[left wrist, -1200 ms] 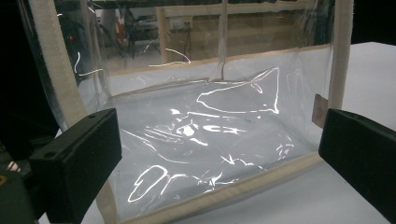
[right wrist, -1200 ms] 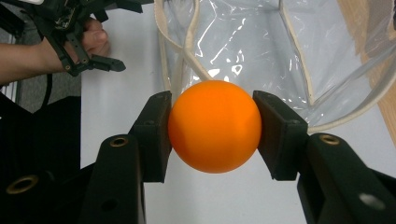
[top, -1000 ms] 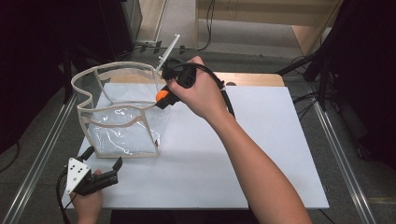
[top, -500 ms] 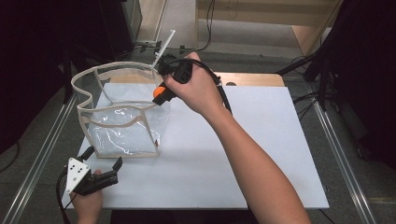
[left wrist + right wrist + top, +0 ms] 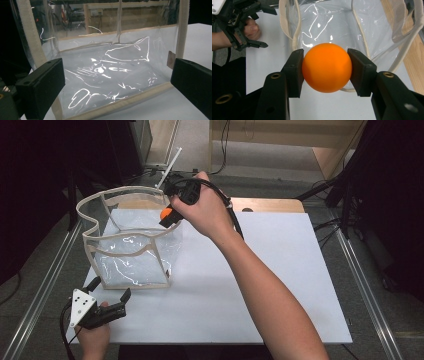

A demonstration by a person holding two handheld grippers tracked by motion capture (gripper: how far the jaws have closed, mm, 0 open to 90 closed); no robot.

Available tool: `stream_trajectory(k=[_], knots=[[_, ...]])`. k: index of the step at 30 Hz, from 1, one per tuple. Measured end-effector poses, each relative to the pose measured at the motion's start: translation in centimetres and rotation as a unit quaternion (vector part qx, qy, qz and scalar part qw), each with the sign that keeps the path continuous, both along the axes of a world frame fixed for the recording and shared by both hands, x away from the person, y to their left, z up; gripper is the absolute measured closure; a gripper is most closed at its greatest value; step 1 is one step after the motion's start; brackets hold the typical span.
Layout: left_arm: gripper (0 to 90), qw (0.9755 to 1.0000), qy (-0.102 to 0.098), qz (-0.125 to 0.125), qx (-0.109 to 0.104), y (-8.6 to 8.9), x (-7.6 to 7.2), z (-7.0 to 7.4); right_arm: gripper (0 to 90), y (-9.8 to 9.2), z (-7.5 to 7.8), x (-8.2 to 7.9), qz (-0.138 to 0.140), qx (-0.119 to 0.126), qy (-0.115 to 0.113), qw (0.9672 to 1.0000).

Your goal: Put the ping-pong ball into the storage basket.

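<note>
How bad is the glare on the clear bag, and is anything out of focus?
Left gripper view: bright streaks of glare across the clear bag, near claw pads soft. Right gripper view: glare patches on the bag behind the orange ball, which is sharp. High view: mild reflections on the front wall.

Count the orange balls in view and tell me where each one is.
1. The orange ball is clamped between the jaws of the right tongs, held at the rim of the clear bag. None shows inside the bag, though glare could hide a little.
</note>
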State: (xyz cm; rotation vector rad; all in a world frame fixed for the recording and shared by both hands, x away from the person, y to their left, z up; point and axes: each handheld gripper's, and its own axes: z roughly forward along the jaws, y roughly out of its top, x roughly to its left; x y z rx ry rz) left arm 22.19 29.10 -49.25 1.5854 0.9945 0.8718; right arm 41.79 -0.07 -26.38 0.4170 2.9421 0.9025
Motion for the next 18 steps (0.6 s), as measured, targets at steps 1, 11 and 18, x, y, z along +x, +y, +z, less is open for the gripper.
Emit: stream_trajectory(k=[1,11,18], knots=[[0.0,1.0000,0.000,0.000,0.000,0.00,0.00,0.00,47.9,0.04,0.01,0.05,0.001,-0.002,0.000,1.0000],[0.0,1.0000,0.000,0.000,-0.002,0.00,0.01,0.00,47.9,0.35,-0.22,0.46,0.001,-0.007,0.005,1.0000],[0.0,1.0000,0.000,0.000,-0.001,-0.01,0.02,0.00,47.9,0.51,-0.47,0.62,-0.002,-0.008,0.005,1.0000]])
